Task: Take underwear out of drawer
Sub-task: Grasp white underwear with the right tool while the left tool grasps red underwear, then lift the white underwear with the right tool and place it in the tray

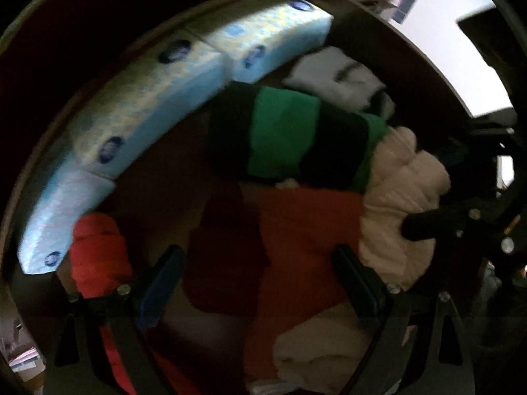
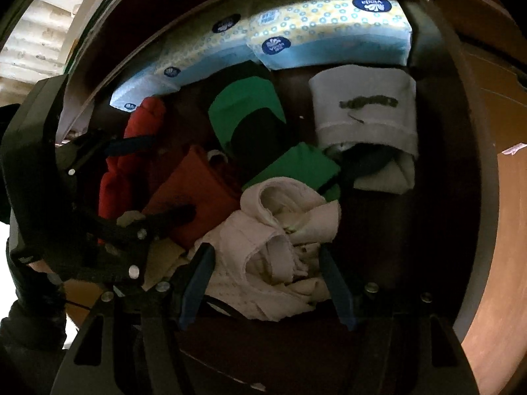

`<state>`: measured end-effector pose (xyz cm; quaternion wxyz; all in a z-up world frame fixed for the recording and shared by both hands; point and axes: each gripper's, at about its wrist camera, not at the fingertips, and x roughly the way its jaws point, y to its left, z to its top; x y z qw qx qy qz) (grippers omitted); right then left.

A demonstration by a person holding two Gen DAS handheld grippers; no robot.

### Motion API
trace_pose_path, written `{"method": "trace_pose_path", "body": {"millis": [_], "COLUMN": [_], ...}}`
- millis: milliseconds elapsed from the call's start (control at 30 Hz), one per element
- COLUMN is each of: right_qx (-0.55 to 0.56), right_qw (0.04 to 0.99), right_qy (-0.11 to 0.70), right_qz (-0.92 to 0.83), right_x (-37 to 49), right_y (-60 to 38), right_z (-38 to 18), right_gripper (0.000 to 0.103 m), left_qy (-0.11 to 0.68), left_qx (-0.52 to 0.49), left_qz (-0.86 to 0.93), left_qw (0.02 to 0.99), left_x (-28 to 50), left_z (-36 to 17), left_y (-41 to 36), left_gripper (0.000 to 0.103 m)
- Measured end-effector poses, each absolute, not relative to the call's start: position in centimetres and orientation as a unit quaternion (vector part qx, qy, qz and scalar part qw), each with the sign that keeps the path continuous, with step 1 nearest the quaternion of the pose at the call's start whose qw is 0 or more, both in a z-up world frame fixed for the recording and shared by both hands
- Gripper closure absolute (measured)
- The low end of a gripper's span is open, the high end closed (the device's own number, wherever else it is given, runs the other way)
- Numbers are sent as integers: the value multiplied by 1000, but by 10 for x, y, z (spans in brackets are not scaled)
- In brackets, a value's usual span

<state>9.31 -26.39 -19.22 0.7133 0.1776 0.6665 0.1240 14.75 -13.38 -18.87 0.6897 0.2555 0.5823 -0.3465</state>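
Inside the drawer (image 2: 454,105), both claws point steeply down at a heap of folded clothes. From the right wrist view, the right claw (image 2: 268,279) stands with its jaws apart, a crumpled white garment (image 2: 280,250) lying between the blue pads (image 2: 197,283); whether the pads press on the cloth I cannot tell. At 10 o'clock from that garment lies a folded red piece (image 2: 194,191), and at 12 o'clock a green-and-black piece (image 2: 250,121). A grey folded piece (image 2: 362,108) sits at 1 o'clock, apart from the white one. Tissue packs (image 2: 313,29) line the drawer's far wall at 12 o'clock. The left claw (image 2: 158,181) enters at 9 o'clock, one finger over the red piece, the other beside a bright red roll (image 2: 125,164).

From the left wrist view, the left claw (image 1: 260,283) has its jaws wide apart above the red piece (image 1: 296,230), gripping nothing. The white garment (image 1: 402,204) lies at 3 o'clock, with a finger of the right claw (image 1: 425,227) on it. The green-and-black piece (image 1: 286,135) is at 12 o'clock, the bright red roll (image 1: 98,250) at 9 o'clock, the tissue packs (image 1: 158,98) at 11 o'clock. This view is blurred.
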Motion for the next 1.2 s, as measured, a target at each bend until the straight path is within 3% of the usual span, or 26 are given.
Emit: {"method": "trace_pose_path", "body": {"millis": [200, 267, 333, 400, 467, 533, 867, 1200], "right_qx": [184, 184, 189, 187, 181, 177, 157, 105], "right_qw": [704, 704, 703, 711, 723, 736, 817, 875], "right_qy": [674, 674, 672, 662, 648, 632, 518, 399], "right_qz": [128, 131, 134, 143, 157, 166, 200, 252], "right_x": [94, 95, 96, 95, 92, 91, 91, 128], "right_y": [-261, -260, -260, -258, -254, -253, -259, -252], "right_z": [-200, -201, -204, -203, -198, -188, -105, 15], "right_gripper": [35, 35, 35, 36, 60, 68, 74, 74], "left_qy": [579, 574, 565, 564, 559, 551, 460, 335], "left_qx": [255, 243, 227, 206, 186, 159, 92, 52], "left_qz": [-355, -361, -371, -376, -376, -375, -348, -337], "left_qw": [689, 694, 701, 706, 716, 729, 812, 878], "left_x": [144, 145, 140, 135, 136, 135, 131, 148], "left_z": [-195, -192, -189, -184, -178, -165, -78, 26], "left_y": [-143, -141, -133, -122, -114, -105, -35, -2], "left_gripper": [10, 25, 54, 64, 73, 80, 88, 88]}}
